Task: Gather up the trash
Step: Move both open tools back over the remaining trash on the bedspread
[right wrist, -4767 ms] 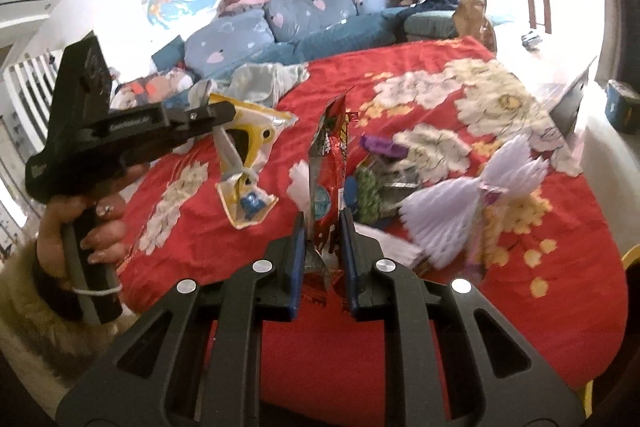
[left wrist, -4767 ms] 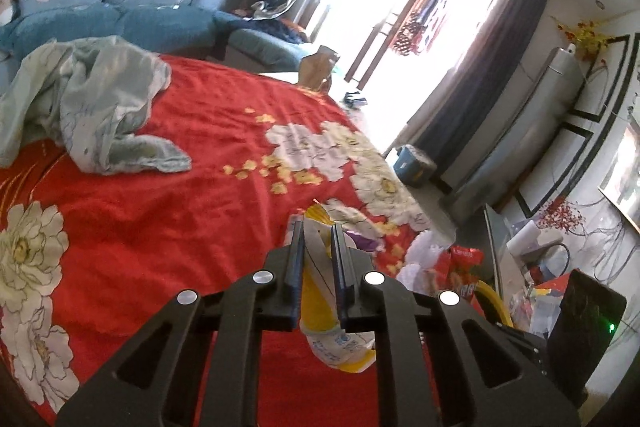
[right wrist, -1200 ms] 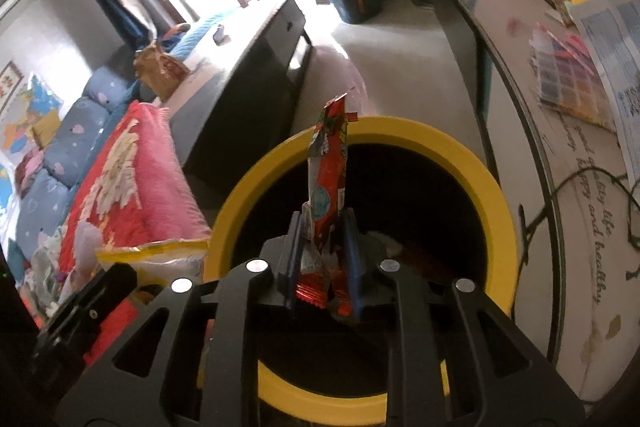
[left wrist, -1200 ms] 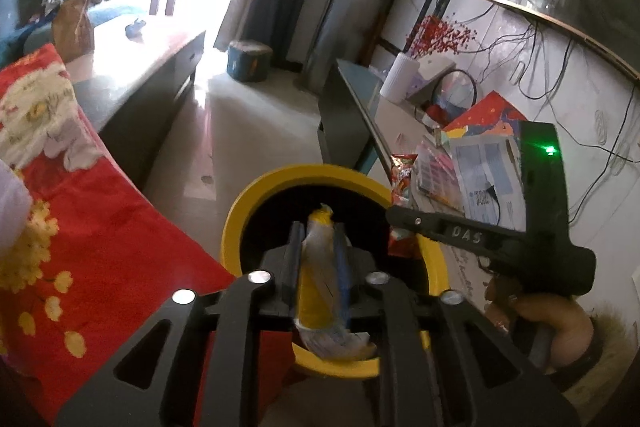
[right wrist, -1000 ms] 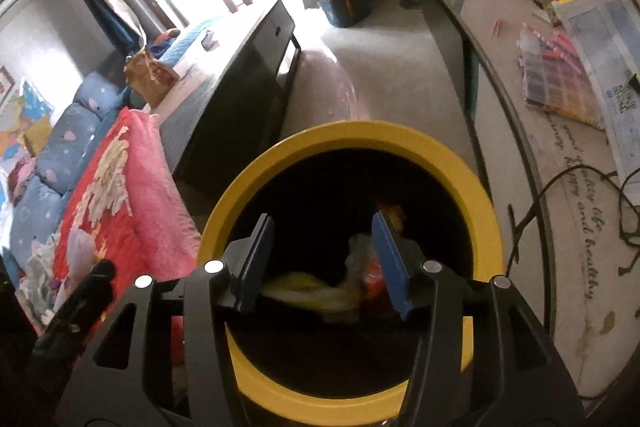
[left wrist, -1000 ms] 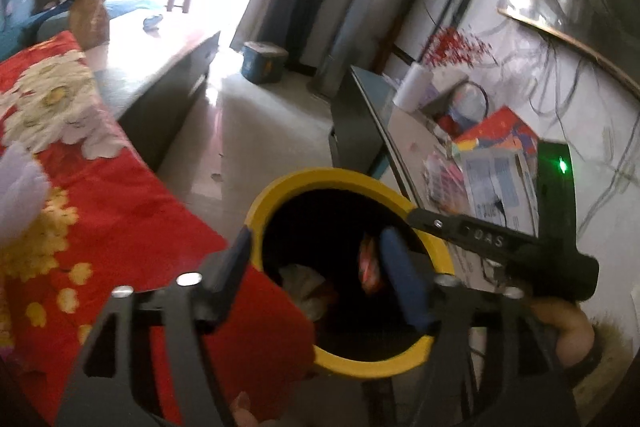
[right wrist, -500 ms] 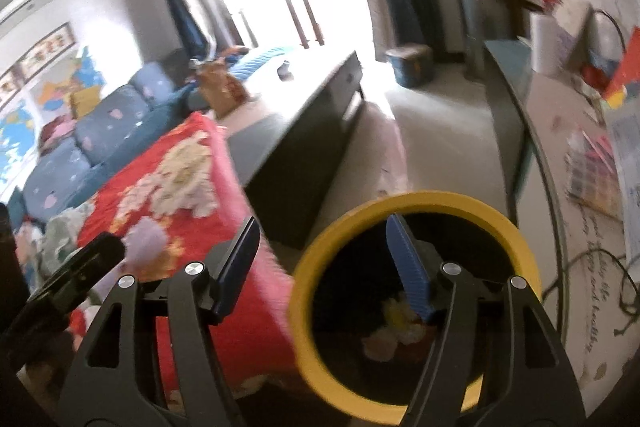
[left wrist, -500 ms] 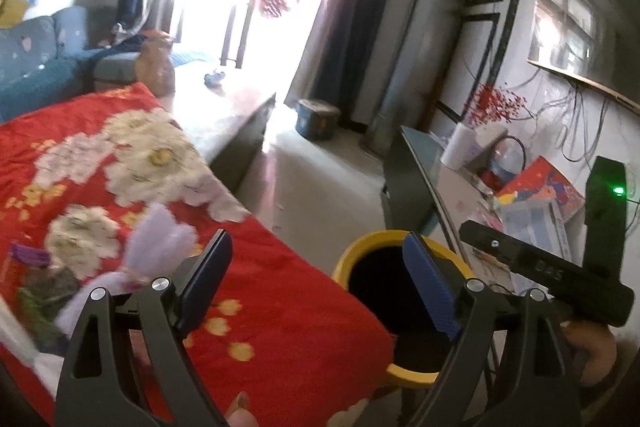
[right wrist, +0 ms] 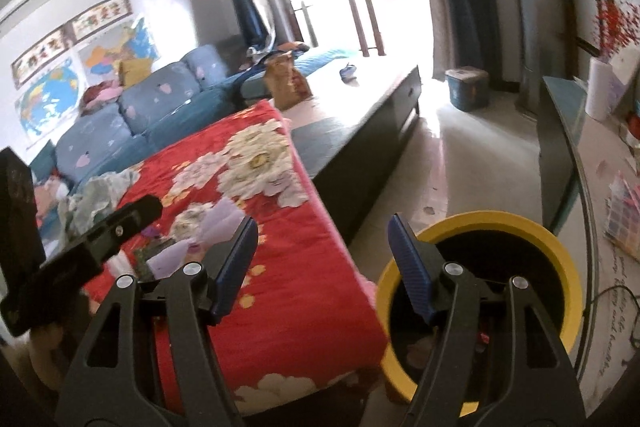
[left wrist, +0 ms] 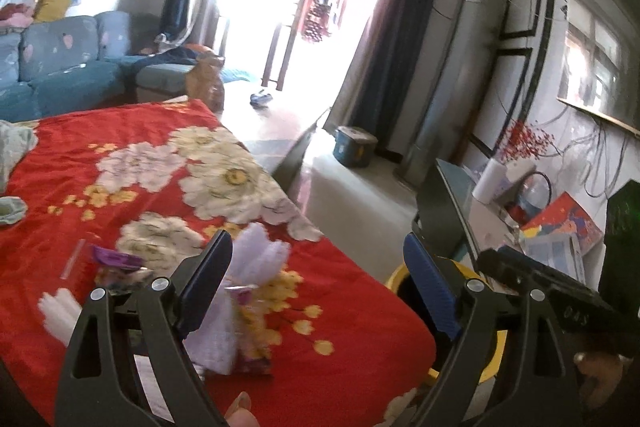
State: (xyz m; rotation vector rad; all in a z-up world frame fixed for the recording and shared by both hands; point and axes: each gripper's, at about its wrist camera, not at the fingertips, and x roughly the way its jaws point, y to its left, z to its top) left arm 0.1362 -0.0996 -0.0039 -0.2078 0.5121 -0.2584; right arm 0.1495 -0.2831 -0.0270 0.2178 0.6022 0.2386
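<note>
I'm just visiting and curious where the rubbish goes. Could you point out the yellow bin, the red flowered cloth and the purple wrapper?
yellow bin [right wrist: 560, 247]: right wrist view, on its far rim.
red flowered cloth [left wrist: 352, 291]: left wrist view, on a bare red patch.
purple wrapper [left wrist: 114, 259]: left wrist view, on its middle.

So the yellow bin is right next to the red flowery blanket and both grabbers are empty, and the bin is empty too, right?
Almost. The yellow bin does stand beside the red flowery blanket, and the left gripper and right gripper hold nothing. But the bin isn't empty: the right wrist view shows wrappers lying at its bottom.
</note>
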